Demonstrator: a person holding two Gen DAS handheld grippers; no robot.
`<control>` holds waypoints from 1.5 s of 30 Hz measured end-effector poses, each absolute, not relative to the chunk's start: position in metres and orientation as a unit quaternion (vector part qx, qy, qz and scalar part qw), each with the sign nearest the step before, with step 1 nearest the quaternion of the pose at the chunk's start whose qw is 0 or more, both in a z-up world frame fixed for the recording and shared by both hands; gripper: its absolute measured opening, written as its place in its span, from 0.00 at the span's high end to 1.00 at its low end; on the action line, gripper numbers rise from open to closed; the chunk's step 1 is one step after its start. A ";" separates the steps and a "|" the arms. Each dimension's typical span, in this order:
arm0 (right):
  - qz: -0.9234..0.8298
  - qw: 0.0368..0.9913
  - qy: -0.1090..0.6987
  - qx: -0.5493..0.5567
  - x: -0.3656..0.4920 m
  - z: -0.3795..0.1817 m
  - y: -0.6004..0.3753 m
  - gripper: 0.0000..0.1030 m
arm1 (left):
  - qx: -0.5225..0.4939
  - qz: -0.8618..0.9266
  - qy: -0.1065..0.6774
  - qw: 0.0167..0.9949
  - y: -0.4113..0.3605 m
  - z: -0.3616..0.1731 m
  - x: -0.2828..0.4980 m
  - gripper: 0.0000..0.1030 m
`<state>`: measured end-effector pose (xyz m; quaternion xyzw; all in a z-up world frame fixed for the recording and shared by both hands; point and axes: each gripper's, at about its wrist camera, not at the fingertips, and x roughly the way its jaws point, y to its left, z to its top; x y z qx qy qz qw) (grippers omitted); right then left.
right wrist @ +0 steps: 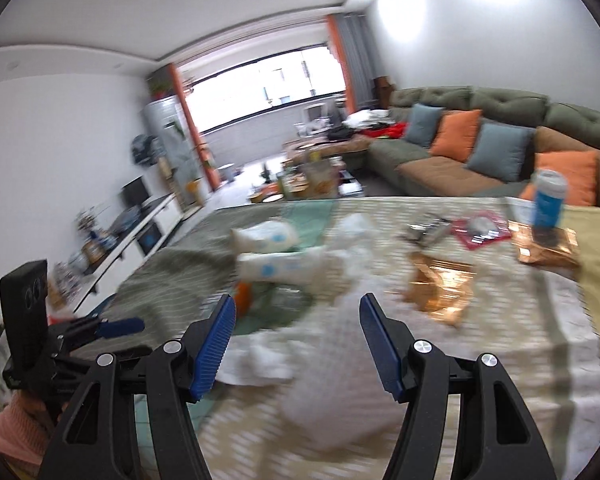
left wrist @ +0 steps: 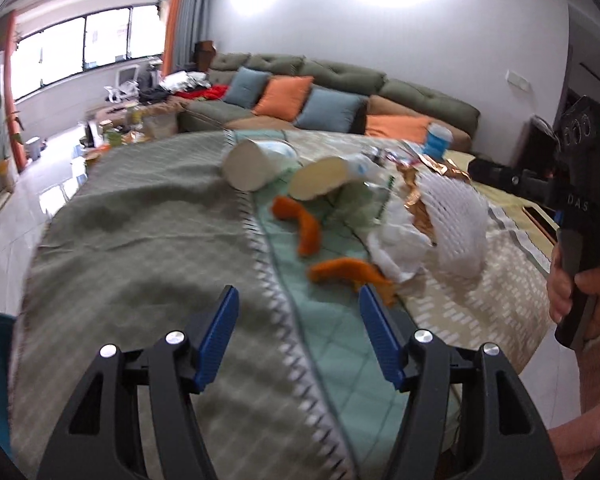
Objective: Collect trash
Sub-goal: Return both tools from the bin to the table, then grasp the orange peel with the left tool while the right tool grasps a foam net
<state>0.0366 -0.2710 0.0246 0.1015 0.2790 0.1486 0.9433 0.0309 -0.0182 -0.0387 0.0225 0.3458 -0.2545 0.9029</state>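
Behind everything runs a living room: a green sofa (left wrist: 340, 76) with blue and orange cushions along the far wall, and a wide bright window (left wrist: 84, 44) to its left. From my left wrist camera I look down on a bench (left wrist: 148, 216) draped in a patchwork cloth of grey-green, mint and beige. My left fingers (left wrist: 296, 312) are spread wide and hold nothing, hovering above the cloth. Trash lies ahead and to the right of them: two orange peel strips (left wrist: 300, 220) on the mint band, the nearer one just past my right-hand pad; two tipped paper cups (left wrist: 252, 164) beyond them; a crumpled white tissue (left wrist: 400, 244); a white foam net sleeve (left wrist: 456, 216) beside it; and coppery foil wrappers (left wrist: 412, 184) behind. A blue and white can (left wrist: 438, 140) stands upright at the far edge. My right hand (left wrist: 580, 296) grips its tool at the frame's right.

From the right wrist camera, blurred, my right fingers (right wrist: 298, 316) are likewise spread and empty, above the white foam net (right wrist: 332, 392) and tissue. The paper cups (right wrist: 276, 252) lie ahead left, the copper foil (right wrist: 440, 288) ahead right, and the can (right wrist: 548, 200) stands on another foil piece far right. My left tool shows at the lower left.
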 end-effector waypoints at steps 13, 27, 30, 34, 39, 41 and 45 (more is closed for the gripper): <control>0.111 0.920 0.333 0.172 0.035 -0.022 -0.320 0.33 | 0.032 -0.295 0.386 0.874 -0.070 -0.061 0.038 0.40; 0.139 0.899 0.340 0.236 0.023 -0.037 -0.336 0.23 | 0.010 -0.273 0.401 0.874 -0.069 -0.067 0.051 0.79; 0.152 0.893 0.349 0.239 0.028 -0.041 -0.324 0.24 | 0.004 -0.270 0.399 0.876 -0.067 -0.066 0.048 0.83; 0.157 0.888 0.358 0.242 0.034 -0.046 -0.316 0.48 | -0.007 -0.266 0.396 0.879 -0.056 -0.064 0.043 0.85; 0.159 0.892 0.352 0.237 0.034 -0.041 -0.314 0.75 | -0.015 -0.260 0.386 0.885 -0.041 -0.059 0.034 0.86; 0.160 0.897 0.343 0.230 0.031 -0.034 -0.312 0.82 | -0.018 -0.257 0.378 0.889 -0.034 -0.056 0.029 0.86; 0.167 0.909 0.324 0.201 0.024 -0.015 -0.305 0.84 | -0.022 -0.247 0.366 0.897 -0.019 -0.050 0.020 0.87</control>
